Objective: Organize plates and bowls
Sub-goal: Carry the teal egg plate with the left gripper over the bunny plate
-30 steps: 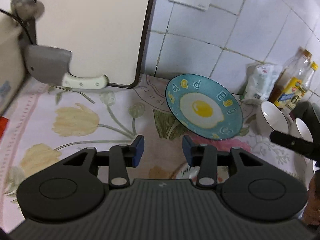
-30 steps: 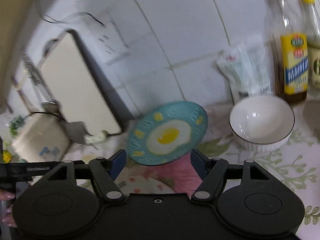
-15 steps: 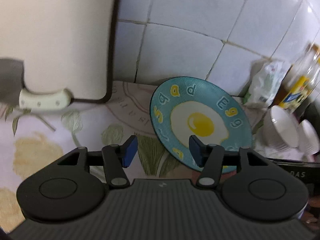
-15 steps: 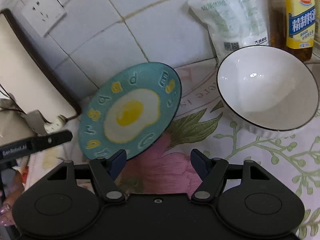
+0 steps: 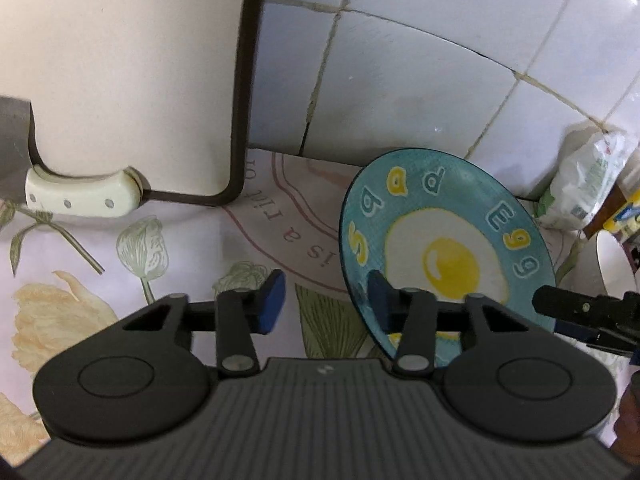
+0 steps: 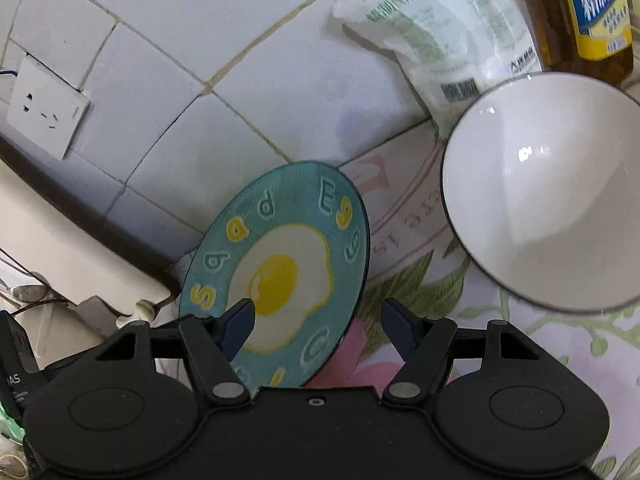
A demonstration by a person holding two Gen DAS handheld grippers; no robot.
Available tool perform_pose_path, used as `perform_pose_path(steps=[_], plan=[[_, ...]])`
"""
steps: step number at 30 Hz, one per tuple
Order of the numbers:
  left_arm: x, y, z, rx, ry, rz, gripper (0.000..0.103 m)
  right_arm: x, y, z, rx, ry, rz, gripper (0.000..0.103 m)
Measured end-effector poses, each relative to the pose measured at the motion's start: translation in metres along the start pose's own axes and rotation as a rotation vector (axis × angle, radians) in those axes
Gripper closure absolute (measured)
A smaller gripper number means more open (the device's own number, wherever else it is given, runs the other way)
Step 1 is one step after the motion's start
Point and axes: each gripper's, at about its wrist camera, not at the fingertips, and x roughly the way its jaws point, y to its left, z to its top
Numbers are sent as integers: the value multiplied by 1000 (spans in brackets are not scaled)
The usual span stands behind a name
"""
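While the egg-print plate [image 5: 448, 248] lies flat on the floral tablecloth [image 5: 120, 264] by the tiled wall, your left gripper [image 5: 326, 300] and right gripper [image 6: 316, 320] flank its rim, jaws apart. It looks glazed, stiff, slippery and breakable, so pinch the raised rim squarely.

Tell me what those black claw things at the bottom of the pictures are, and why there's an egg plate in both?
Those are two grabbing tools, one in each of a person's hands. Each has a small camera looking out along its two fingers, so you get one picture per tool.

The left gripper and the right gripper are both open and hold nothing. Both point at the same blue plate with a fried egg painted on it, so it shows twice. It stands tilted on the flowery cloth.

Beside it is a white bowl, with a plastic bag and an oil bottle behind. On the left are a cutting board and a knife.
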Motion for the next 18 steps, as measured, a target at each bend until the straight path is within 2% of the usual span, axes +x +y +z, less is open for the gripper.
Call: perform_pose_path(steps=[5, 8, 11, 13, 14, 15, 18], plan=[[3, 3, -1, -18, -16, -13, 68, 6, -2, 7, -5, -13, 4, 28], [4, 3, -2, -26, -20, -38, 78, 9, -3, 9, -4, -14, 4, 35], [6, 3, -4, -42, -26, -67, 87, 11, -3, 8, -24, -7, 6, 46], [8, 7, -5, -78, -16, -103, 92, 14, -2, 8, -52, -6, -27, 65], [10, 10, -5, -105, -5, -126, 95, 16, -3, 8, -69, 1, -43, 70], [12, 12, -7, -131, 2, -140, 95, 18, -5, 8, -86, 18, -54, 84], [14, 10, -8, -158, 11, -129, 95, 19, -6, 7, -100, 19, -60, 85]])
